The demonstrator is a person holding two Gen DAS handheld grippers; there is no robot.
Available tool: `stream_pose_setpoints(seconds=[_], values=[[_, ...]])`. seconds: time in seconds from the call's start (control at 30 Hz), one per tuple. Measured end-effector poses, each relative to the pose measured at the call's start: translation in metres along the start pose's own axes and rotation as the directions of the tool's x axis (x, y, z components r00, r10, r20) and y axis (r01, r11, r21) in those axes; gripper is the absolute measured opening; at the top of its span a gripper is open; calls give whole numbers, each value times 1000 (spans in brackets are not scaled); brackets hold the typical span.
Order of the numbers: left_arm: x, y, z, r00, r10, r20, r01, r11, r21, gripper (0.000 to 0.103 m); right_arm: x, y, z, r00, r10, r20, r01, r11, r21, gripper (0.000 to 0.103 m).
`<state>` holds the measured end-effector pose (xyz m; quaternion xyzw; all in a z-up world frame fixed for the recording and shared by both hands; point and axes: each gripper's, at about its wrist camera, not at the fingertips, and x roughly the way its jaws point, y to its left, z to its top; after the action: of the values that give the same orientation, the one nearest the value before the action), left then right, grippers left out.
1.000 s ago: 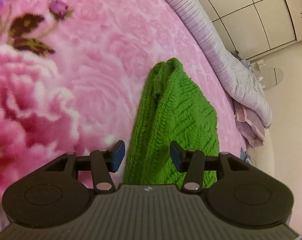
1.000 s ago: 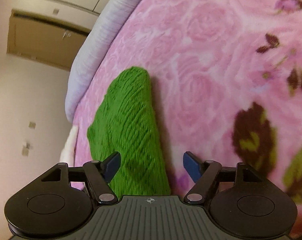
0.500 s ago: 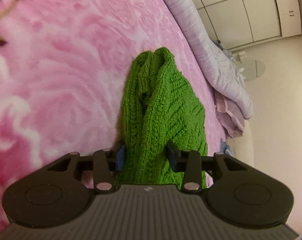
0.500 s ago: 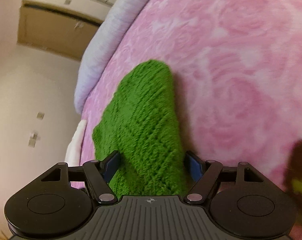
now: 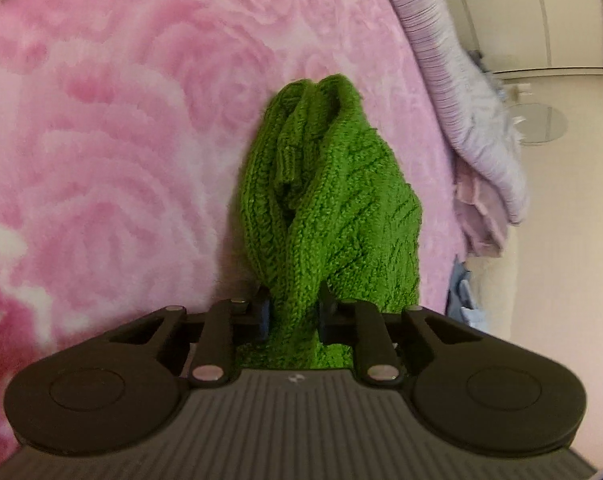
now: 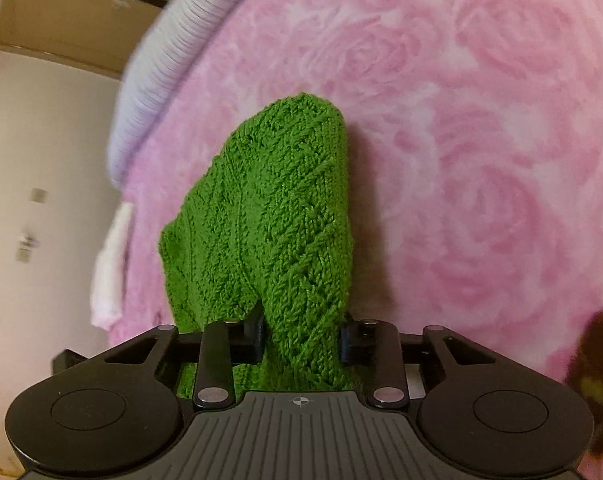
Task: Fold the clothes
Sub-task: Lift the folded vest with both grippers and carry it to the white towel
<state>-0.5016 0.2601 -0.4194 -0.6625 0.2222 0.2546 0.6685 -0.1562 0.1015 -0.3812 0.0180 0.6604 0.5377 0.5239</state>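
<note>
Both grippers have just been closing on the green knitted garment, lying near the bed edge on the pink blanket. The left gripper and the right gripper now pinch it. This looks like the grasping step; next, lift both ends evenly.

Open pink blanket all along one side of the green knit, striped bedding roll crowding the bed's edge.

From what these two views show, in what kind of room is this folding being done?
Most likely a bedroom. The green knitted garment lies on a pink rose-patterned blanket spread over a bed, a striped lilac quilt runs along the bed's edge, and pale wardrobe doors stand behind.
</note>
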Motion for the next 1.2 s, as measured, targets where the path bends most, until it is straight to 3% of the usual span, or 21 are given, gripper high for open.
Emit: stream_pose_setpoints(seconds=[0.1, 0.3, 0.5, 0.63, 0.77, 1.03, 1.2], values=[[-24, -23, 10, 999, 42, 6, -41, 999, -27, 14, -11, 30, 9, 999, -21, -30, 21, 1000, -1, 29], [-111, -74, 29, 991, 92, 101, -87, 995, -53, 14, -25, 115, 37, 996, 54, -75, -56, 998, -19, 28], [-198, -80, 51, 969, 89, 232, -74, 995, -73, 14, -3, 200, 46, 982, 148, -113, -158, 984, -82, 28], [-250, -57, 82, 958, 96, 271, -78, 994, -76, 14, 35, 257, 35, 978, 163, -129, -178, 977, -114, 28], [-310, -14, 127, 958, 92, 272, -80, 995, -56, 14, 89, 315, 10, 977, 175, -124, -190, 974, -120, 29], [-429, 77, 259, 972, 123, 202, -131, 991, 27, 14, 222, 444, -53, 986, 159, -53, -160, 987, -20, 29], [-477, 117, 341, 974, 134, 182, -150, 985, 80, 14, 296, 506, -60, 987, 160, -23, -160, 987, 14, 29]])
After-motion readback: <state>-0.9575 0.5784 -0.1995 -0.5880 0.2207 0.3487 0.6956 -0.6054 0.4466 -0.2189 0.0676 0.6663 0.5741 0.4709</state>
